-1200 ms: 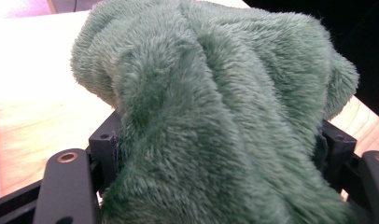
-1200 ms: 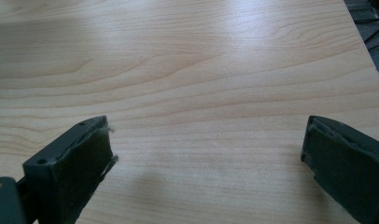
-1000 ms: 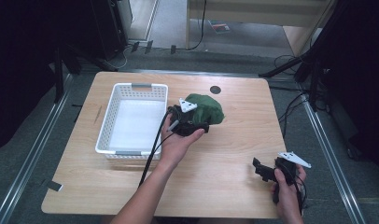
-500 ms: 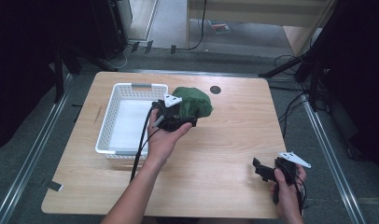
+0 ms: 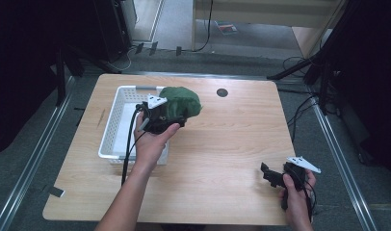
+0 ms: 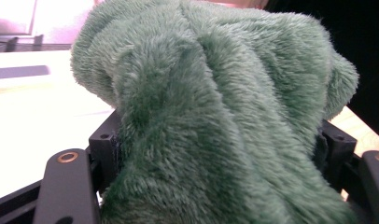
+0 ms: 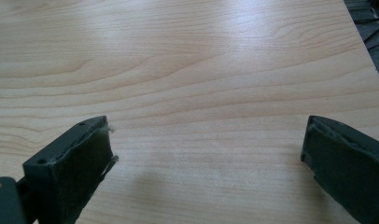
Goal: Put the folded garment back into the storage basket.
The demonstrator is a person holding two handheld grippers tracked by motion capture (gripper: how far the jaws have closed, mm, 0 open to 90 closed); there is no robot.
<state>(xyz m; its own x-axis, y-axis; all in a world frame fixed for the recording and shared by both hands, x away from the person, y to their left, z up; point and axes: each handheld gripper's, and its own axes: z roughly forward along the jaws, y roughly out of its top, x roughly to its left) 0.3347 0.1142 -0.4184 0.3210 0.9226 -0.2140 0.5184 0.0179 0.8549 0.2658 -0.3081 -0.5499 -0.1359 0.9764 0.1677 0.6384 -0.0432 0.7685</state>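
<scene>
While the jaws of the left gripper (image 5: 170, 117) press into a bunched green plush cloth (image 6: 215, 116), pinching a thick fold of it between them, the bundle sits raised at the right rim of the white basket (image 5: 117, 126), partly over the basket and partly over the bare table (image 5: 232, 144). Judged from this position, the carrying stage appears well advanced: the cloth is gathered, lifted and brought to the basket's edge, but it is not yet inside and not yet let go. What is left, by this reading, is a short move leftward over the basket's floor, a lowering, and a spreading of the jaws. The right gripper (image 7: 206, 163) has its jaws spread wide with nothing between them, hovering just above the wood at the near right corner of the table, well apart from the work. Count: one cloth, one basket, two grippers, two hands. The basket's visible floor holds nothing else. One small dark round spot (image 5: 222, 92) marks the tabletop toward the far side, right of the cloth.
</scene>
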